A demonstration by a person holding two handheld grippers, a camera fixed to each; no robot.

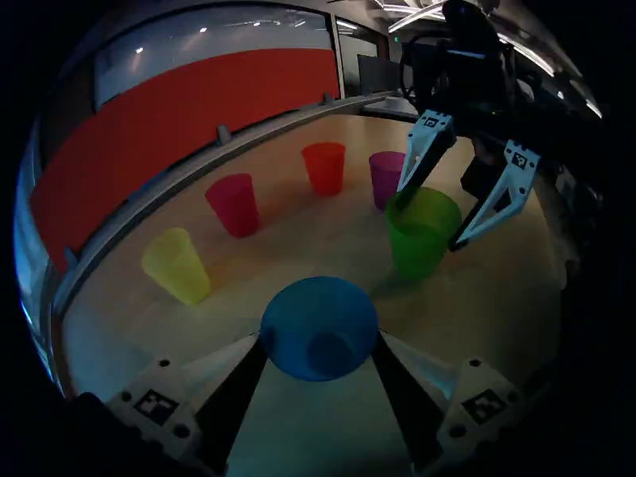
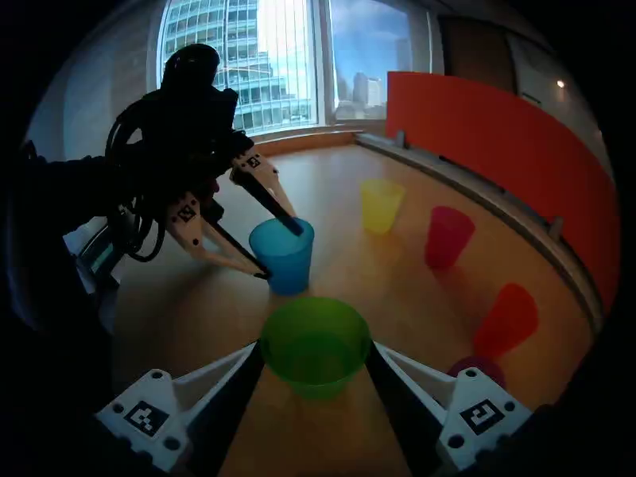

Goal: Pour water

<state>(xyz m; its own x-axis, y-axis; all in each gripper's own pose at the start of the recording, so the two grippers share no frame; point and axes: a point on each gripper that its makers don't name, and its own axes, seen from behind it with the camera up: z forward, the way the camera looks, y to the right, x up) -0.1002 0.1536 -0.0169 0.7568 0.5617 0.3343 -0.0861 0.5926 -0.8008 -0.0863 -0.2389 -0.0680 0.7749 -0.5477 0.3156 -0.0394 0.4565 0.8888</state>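
Between the fingers of the left claw [image 1: 318, 343] sits the blue cup [image 1: 316, 314], upright. The jaws are drawn in to about the cup's width and both fingers look to be pressing its sides. Ahead of that claw and a little to its right, the right claw [image 1: 428, 221] has closed the same way on the green cup [image 1: 421, 230], one finger at each side just below the rim. Both cups seem to rest on the table [image 1: 334, 246], near each other but apart. Farther out from the left claw stand the spare cups, well clear of both grips: a yellow cup [image 1: 176, 265] to the left, then a pink cup [image 1: 234, 205], an orange cup [image 1: 324, 168] and a purple cup [image 1: 385, 176] just behind the green one. Whether either held cup has water in it I cannot tell, since the tinted plastic and dim light hide any level. My reading is that the grasp is done and the pour has not begun. The next move would call for lifting one cup off the table, carrying its rim over the mouth of the other, and tilting slowly while the second claw steadies the receiver. Thin cups like these may flex or slip if squeezed unevenly, so a firm, level grip matters.
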